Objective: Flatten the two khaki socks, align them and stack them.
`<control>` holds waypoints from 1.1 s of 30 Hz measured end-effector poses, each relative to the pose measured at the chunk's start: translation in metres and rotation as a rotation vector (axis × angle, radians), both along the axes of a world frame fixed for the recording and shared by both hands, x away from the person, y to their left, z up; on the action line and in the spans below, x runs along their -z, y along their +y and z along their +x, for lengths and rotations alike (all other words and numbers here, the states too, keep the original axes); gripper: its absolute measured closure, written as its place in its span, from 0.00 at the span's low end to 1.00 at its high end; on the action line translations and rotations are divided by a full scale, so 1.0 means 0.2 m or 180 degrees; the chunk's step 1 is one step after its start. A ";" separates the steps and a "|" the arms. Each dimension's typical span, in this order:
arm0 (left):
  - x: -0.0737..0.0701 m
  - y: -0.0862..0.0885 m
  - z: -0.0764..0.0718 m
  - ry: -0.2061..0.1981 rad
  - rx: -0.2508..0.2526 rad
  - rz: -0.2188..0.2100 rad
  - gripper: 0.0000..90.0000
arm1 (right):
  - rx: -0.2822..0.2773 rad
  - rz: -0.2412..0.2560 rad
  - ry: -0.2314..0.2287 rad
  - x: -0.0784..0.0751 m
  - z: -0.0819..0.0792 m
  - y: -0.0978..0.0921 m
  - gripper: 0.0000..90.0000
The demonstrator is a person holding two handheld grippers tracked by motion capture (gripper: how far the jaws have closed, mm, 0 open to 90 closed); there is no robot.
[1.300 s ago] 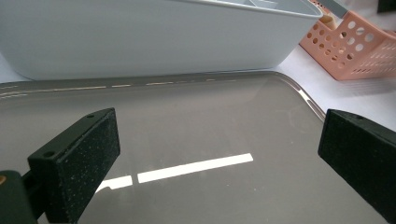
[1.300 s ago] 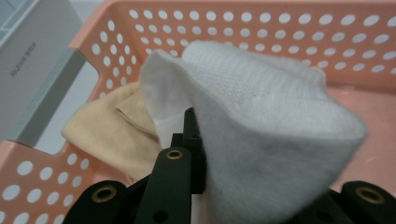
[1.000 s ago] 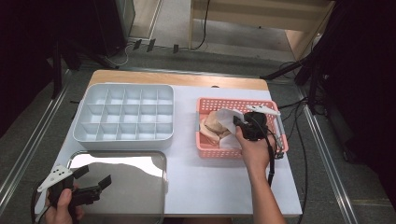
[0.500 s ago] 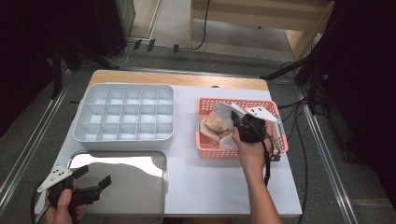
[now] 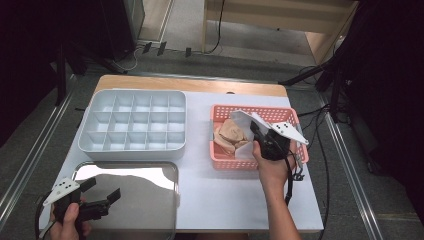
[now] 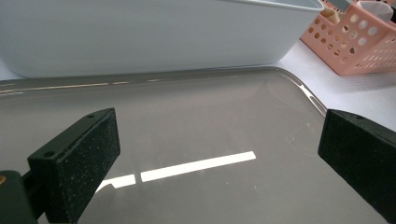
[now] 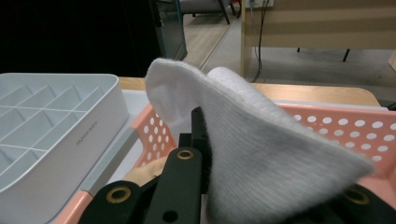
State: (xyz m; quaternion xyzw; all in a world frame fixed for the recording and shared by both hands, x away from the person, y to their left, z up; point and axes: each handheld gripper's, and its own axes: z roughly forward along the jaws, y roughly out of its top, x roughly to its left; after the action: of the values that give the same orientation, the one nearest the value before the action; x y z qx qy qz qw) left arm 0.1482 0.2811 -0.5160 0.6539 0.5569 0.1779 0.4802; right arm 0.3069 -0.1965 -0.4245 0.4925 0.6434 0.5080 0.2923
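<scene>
**White sock up out of the pink basket, tray waiting below**

While the left gripper [image 5: 97, 200] idles low over the steel tray [image 5: 150, 172], its jaws spread wide with nothing between them, the action is all on the right. The right gripper [image 5: 255, 131] hangs over the pink basket [image 5: 235, 163] with its jaws clenched on a white sock [image 7: 252, 140], and the sock drapes over them like a little tent, just above the basket's inside.

This is a light, limp thing, knitted and floppy, no stiffness at all. It looks grippy rather than slippery, and there is nothing fragile about it. A pinch on a fold of the fabric is all it takes, and that is what the jaws have; the loose ends will swing and sag, so I judge a hold nearer the middle keeps it tidier.

Below it, beige socks [image 5: 231, 135] lie bunched in the basket, touching each other, and a trailing end could catch on them or on the perforated rim. To the left sits the white divided box [image 5: 132, 125], 15 or so compartments, all bare, just beyond the tray on the worktop [image 5: 220, 200]. Between basket and box the path is open; the basket wall is the one thing to lift over.
</scene>
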 end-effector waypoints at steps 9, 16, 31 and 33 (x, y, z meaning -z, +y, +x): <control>-0.01 -0.01 0.00 -0.0032 0.0024 -0.0005 0.00 | 0.0021 0.0052 -0.0105 -0.02 -0.07 -0.03 0.96; -0.01 0.00 0.00 -0.0035 -0.0002 -0.0008 0.00 | -0.0004 0.0023 -0.0158 -0.02 -0.14 -0.02 0.96; -0.01 -0.01 -0.01 -0.0047 0.0023 0.0011 0.00 | -0.0023 0.0102 -0.0238 -0.01 -0.31 -0.03 0.96; -0.01 -0.01 -0.01 -0.0041 0.0024 0.0005 0.00 | -0.0015 0.0093 -0.0260 0.00 -0.33 -0.04 0.96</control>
State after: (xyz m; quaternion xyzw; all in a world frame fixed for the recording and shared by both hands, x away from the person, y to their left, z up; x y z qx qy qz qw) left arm 0.1468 0.2788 -0.5132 0.6552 0.5512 0.1807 0.4840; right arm 0.2402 -0.2037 -0.4236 0.4741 0.6246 0.5377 0.3099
